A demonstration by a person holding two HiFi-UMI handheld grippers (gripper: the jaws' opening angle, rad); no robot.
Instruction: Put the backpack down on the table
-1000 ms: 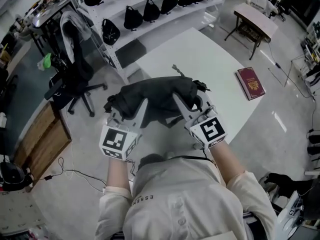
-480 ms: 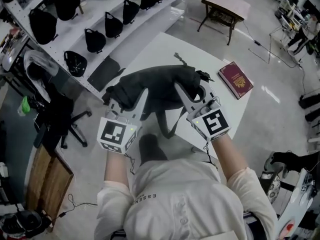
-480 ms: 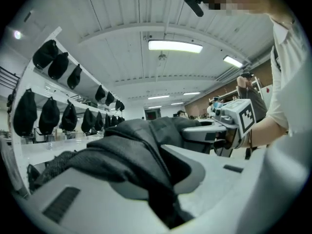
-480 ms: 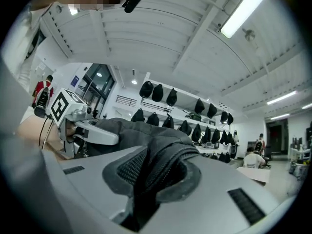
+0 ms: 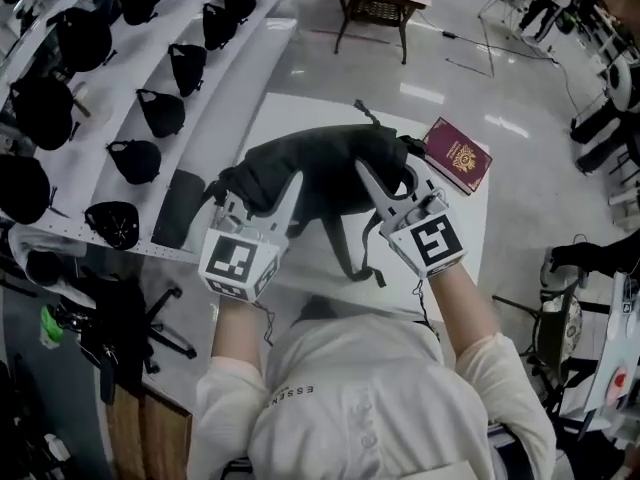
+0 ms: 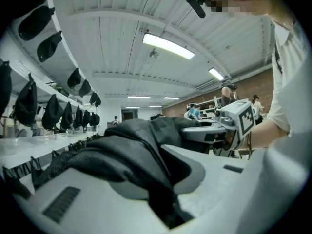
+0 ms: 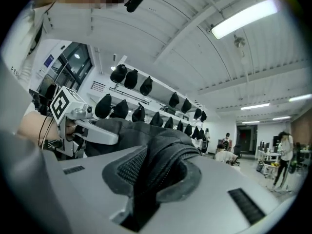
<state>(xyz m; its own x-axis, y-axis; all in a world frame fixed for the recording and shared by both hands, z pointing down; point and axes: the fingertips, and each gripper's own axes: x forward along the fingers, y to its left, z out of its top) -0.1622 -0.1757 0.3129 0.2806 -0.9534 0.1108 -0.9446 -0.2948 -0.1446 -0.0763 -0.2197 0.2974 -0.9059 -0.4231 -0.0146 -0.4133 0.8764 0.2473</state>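
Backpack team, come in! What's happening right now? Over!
Left gripper and right gripper both shut on the backpack. Backpack over the white table, can't tell if touching. Red book on the table beside it.

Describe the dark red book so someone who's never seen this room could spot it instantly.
Find the white table beside the long shelves. Near its far right corner, just right of the black backpack, a thin book lies flat. It is the only dark red thing there, with a gold emblem on its cover.

One backpack [image 5: 320,168], two hand-held grippers [image 5: 258,193] [image 5: 388,168], one red book [image 5: 458,155]
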